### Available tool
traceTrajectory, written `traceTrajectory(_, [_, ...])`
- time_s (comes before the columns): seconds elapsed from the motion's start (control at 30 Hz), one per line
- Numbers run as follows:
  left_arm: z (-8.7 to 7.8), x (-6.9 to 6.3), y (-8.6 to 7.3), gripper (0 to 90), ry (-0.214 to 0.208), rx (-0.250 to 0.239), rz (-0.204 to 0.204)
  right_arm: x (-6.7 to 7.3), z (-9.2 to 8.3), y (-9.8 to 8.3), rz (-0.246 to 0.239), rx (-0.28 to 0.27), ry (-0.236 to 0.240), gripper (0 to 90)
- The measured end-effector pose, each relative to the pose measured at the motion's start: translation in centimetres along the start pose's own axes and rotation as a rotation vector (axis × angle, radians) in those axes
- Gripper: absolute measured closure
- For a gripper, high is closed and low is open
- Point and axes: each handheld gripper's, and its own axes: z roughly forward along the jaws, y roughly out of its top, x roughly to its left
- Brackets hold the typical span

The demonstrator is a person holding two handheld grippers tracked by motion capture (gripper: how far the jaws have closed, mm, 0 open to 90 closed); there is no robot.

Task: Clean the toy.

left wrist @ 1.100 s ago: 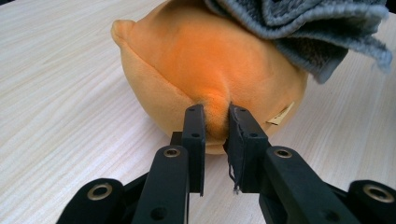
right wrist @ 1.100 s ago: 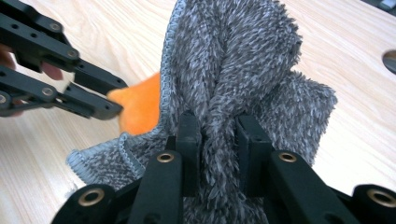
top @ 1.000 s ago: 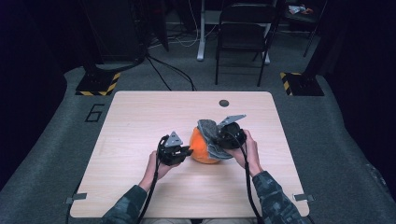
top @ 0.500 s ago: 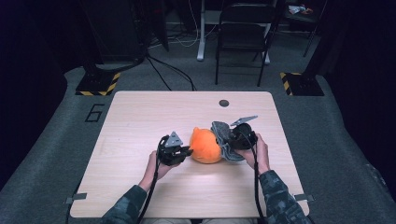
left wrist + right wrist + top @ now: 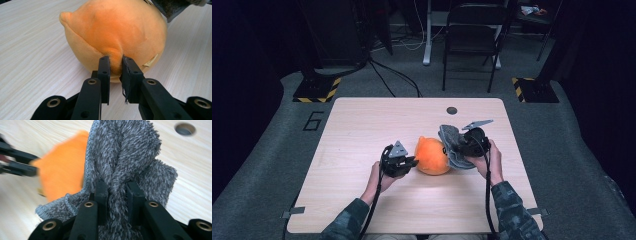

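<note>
An orange plush toy (image 5: 432,155) lies on the wooden table (image 5: 362,125) between my two hands. My left gripper (image 5: 412,162) is shut on a pinch of the plush (image 5: 115,37) at its left side; the fabric bunches between the jaws, midway at my left gripper (image 5: 115,64). My right gripper (image 5: 457,145) is shut on a fuzzy grey cloth (image 5: 451,148), held just right of the plush. In the right gripper view the grey cloth (image 5: 125,152) is bunched between the jaws of my right gripper (image 5: 117,188), with the orange plush (image 5: 62,175) behind it at left.
A round hole (image 5: 452,110) sits in the table near its far edge. A folding chair (image 5: 472,45) and a stand with a striped base (image 5: 317,87) are on the floor beyond the table. A number six (image 5: 313,121) is marked on the floor at left.
My right gripper has carried the grey cloth to the right, off the plush, so more of the orange toy shows. The left gripper has held still on the plush.
</note>
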Motion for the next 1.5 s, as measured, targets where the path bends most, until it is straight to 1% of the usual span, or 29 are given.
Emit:
traceTrajectory(0.03, [0.0, 0.0, 0.0, 77.7, 0.003, -0.004, 0.002, 0.4, -0.1, 0.2, -0.013, -0.006, 0.013, 74.3])
traceTrajectory(0.07, [0.0, -0.1, 0.1, 77.7, 0.003, -0.005, 0.003, 0.9, -0.2, 0.4, -0.004, -0.006, 0.023, 74.3])
traceTrajectory(0.1, [0.0, -0.1, 0.1, 77.7, 0.001, -0.004, 0.002, 1.3, -0.1, 0.6, -0.016, -0.016, 0.030, 74.3])
traceTrajectory(0.13, [0.0, -0.2, 0.1, 77.8, -0.001, -0.007, 0.002, 1.6, 0.0, 0.8, -0.039, -0.024, 0.040, 74.3])
traceTrajectory(0.17, [0.0, -0.2, 0.1, 77.9, 0.002, -0.012, 0.003, 2.0, 0.0, 1.0, -0.044, -0.025, 0.052, 74.3])
traceTrajectory(0.3, [0.0, -0.4, 0.2, 78.1, 0.004, -0.021, 0.010, 3.3, 0.5, 1.7, -0.073, -0.031, 0.068, 74.2])
traceTrajectory(0.4, [-0.1, -0.4, 0.3, 78.2, -0.002, -0.021, 0.014, 4.0, 0.9, 2.0, -0.081, -0.041, 0.081, 74.3])
traceTrajectory(0.47, [0.0, -0.5, 0.3, 78.4, 0.000, -0.030, 0.016, 4.6, 1.2, 2.3, -0.087, -0.038, 0.088, 74.2])
traceTrajectory(0.5, [-0.1, -0.5, 0.3, 78.5, -0.009, -0.026, 0.016, 4.8, 1.4, 2.3, -0.102, -0.036, 0.086, 74.2])
traceTrajectory(0.53, [-0.1, -0.6, 0.3, 78.7, -0.008, -0.030, 0.018, 5.0, 1.7, 2.3, -0.099, -0.036, 0.087, 74.2])
traceTrajectory(0.57, [-0.1, -0.6, 0.3, 78.8, -0.006, -0.031, 0.021, 5.1, 1.8, 2.3, -0.110, -0.030, 0.088, 74.2])
traceTrajectory(0.63, [0.0, -0.6, 0.3, 79.0, -0.003, -0.028, 0.023, 5.3, 2.3, 2.2, -0.121, -0.018, 0.076, 74.2])
traceTrajectory(0.67, [0.0, -0.6, 0.3, 79.0, -0.005, -0.028, 0.021, 5.3, 2.4, 2.1, -0.111, -0.010, 0.076, 74.2])
traceTrajectory(0.73, [0.0, -0.5, 0.3, 79.1, -0.006, -0.026, 0.020, 4.9, 2.5, 2.0, -0.119, -0.011, 0.077, 74.2])
traceTrajectory(0.77, [0.0, -0.5, 0.2, 79.1, -0.008, -0.026, 0.017, 4.8, 2.5, 1.9, -0.107, -0.008, 0.070, 74.2])
traceTrajectory(0.8, [0.0, -0.4, 0.2, 79.1, -0.011, -0.019, 0.017, 4.5, 2.4, 1.8, -0.109, -0.005, 0.071, 74.2])
traceTrajectory(0.83, [0.0, -0.3, 0.2, 79.1, -0.009, -0.019, 0.014, 4.3, 2.3, 1.7, -0.094, -0.006, 0.066, 74.2])
traceTrajectory(0.87, [0.0, -0.3, 0.2, 79.1, -0.005, -0.023, 0.013, 4.1, 2.3, 1.6, -0.090, -0.001, 0.056, 74.1])
traceTrajectory(0.93, [0.0, -0.3, 0.1, 79.1, -0.010, -0.023, 0.003, 3.3, 2.1, 1.2, -0.072, 0.003, 0.054, 74.2])
traceTrajectory(1.0, [0.0, -0.3, 0.1, 79.1, -0.008, -0.023, 0.006, 2.5, 2.1, 0.8, -0.053, 0.009, 0.047, 74.2])
traceTrajectory(1.03, [0.0, -0.3, 0.1, 79.1, -0.008, -0.021, 0.007, 2.3, 2.0, 0.5, -0.034, 0.013, 0.050, 74.2])
traceTrajectory(1.07, [0.0, -0.3, 0.1, 79.1, -0.008, -0.022, 0.006, 1.9, 2.0, 0.4, -0.039, 0.015, 0.044, 74.1])
traceTrajectory(1.13, [0.0, -0.2, 0.1, 79.1, -0.008, -0.019, 0.005, 1.3, 2.0, 0.0, -0.022, 0.022, 0.031, 74.2])
traceTrajectory(1.17, [0.0, -0.2, 0.1, 79.1, -0.008, -0.020, 0.002, 1.0, 2.0, -0.2, -0.005, 0.032, 0.030, 74.2])
traceTrajectory(1.23, [0.0, -0.1, 0.1, 79.1, -0.014, -0.016, 0.002, 0.4, 2.1, -0.5, 0.004, 0.037, 0.015, 74.1])
traceTrajectory(1.3, [0.0, -0.1, 0.1, 79.0, -0.015, -0.018, 0.003, -0.3, 2.3, -0.9, 0.022, 0.050, 0.010, 74.2])
traceTrajectory(1.43, [0.0, -0.1, 0.1, 79.0, -0.015, -0.015, 0.001, -0.8, 2.5, -1.3, 0.050, 0.062, 0.000, 74.1])
traceTrajectory(1.47, [0.0, -0.1, 0.1, 79.0, -0.015, -0.016, 0.000, -1.0, 2.6, -1.3, 0.047, 0.069, -0.003, 74.2])
traceTrajectory(1.5, [0.0, -0.1, 0.0, 79.0, -0.012, -0.019, 0.000, -1.0, 2.6, -1.4, 0.055, 0.070, -0.009, 74.2])
